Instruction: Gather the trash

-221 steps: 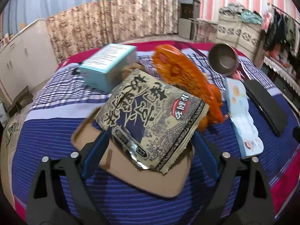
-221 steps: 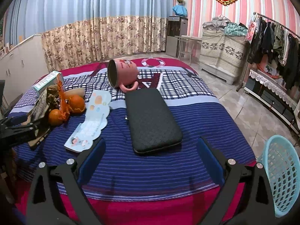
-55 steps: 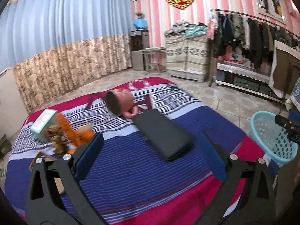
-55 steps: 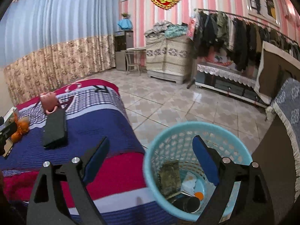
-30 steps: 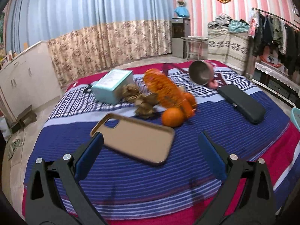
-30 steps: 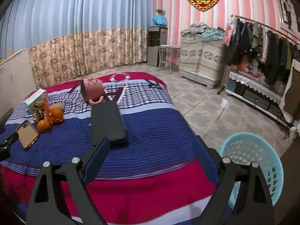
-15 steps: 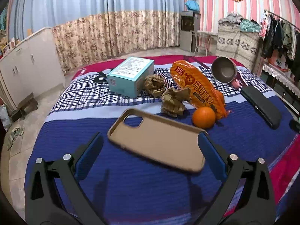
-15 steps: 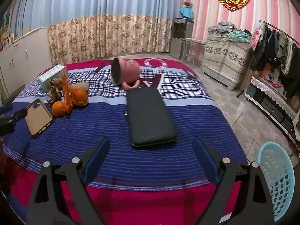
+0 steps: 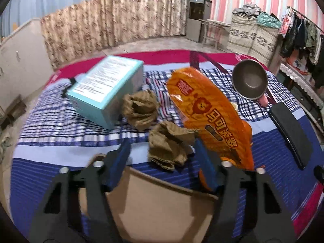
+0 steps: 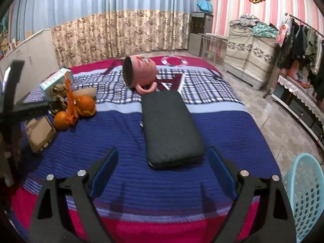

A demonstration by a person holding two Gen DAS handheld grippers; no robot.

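Left gripper (image 9: 162, 149) jaws apart, just been closing, bracketing nearer crumpled brown paper wad (image 9: 169, 147) on bed (image 9: 50, 133), pads not pressing. Right gripper (image 10: 163, 168) jaws wide, empty. Basket (image 10: 303, 194) right of them, positioned for drop-off.

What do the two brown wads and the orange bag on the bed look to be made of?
Brown wads and: apparently kraft-type paper, matte, with sharp crumple folds and a ribbed texture; thin card is possible. Orange bag: looks like glossy plastic film, judging by its sheen, printed lion and lettering, and soft wrinkles.
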